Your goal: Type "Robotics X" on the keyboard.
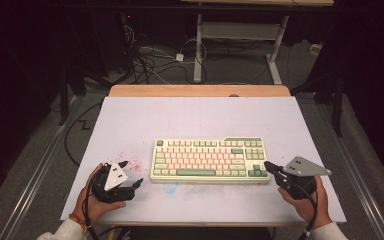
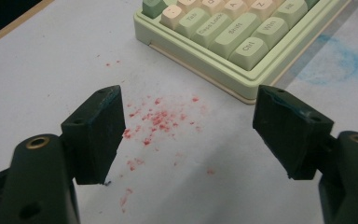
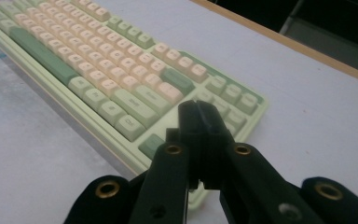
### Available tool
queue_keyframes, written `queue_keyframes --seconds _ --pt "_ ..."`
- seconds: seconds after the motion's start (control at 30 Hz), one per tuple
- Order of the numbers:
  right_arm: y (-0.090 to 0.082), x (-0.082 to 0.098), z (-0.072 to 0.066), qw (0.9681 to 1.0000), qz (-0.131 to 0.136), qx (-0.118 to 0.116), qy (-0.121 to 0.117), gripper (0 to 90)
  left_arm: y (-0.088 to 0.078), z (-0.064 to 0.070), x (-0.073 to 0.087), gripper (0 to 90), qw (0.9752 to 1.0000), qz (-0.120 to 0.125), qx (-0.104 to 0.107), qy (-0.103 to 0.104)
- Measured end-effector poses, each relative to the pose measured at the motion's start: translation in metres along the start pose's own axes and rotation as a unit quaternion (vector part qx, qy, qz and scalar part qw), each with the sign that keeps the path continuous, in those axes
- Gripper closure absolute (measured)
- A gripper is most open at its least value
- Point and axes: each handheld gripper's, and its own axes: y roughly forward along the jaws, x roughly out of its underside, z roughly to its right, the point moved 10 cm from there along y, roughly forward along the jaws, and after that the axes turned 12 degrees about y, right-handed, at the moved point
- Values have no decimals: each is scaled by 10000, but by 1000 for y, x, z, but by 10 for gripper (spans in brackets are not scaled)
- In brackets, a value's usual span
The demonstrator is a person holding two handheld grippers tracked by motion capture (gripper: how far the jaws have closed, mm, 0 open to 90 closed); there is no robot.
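A pale green keyboard (image 1: pixel 210 159) with cream and green keys lies in the middle of the white table top (image 1: pixel 190 120). My left gripper (image 1: pixel 131 175) rests at the front left, jaws wide apart and empty, a little left of the keyboard's (image 2: pixel 223 42) near corner. My right gripper (image 1: pixel 269 166) is at the keyboard's front right corner with its black jaws pressed together and nothing between them. In the right gripper view the shut fingertips (image 3: pixel 200 114) hover over the keyboard's (image 3: pixel 98 70) lower right keys.
Red speckles (image 2: pixel 158 119) stain the table between the left jaws, and a faint blue smear (image 2: pixel 340 60) lies by the keyboard's front edge. A wooden strip (image 1: pixel 200 90) borders the far side. Cables (image 1: pixel 150 60) and a desk frame (image 1: pixel 240 45) stand on the floor beyond.
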Motion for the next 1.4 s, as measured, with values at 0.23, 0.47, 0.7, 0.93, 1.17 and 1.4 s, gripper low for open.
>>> queue_keyframes --seconds 0.23,0.47,0.7,0.93,1.17,1.4 --pt "24 -6 -18 9991 -252 -251 -229 900 1 1 2 239 10000 -51 25 48" --pt "57 -2 -34 9960 -643 -473 -389 900 0 3 3 240 9999 -82 54 77" --pt "73 -1 -39 9947 -782 -476 -477 900 -1 3 4 248 9999 -86 47 68" --pt "81 5 -36 9936 -937 -434 -455 900 -3 2 3 260 10000 -2 74 42" --pt "83 10 -34 9934 -961 -458 -417 900 -6 2 2 448 9997 20 217 -61" --pt "83 11 -34 9943 -889 -435 -390 900 -7 5 -2 819 9983 78 527 -223"
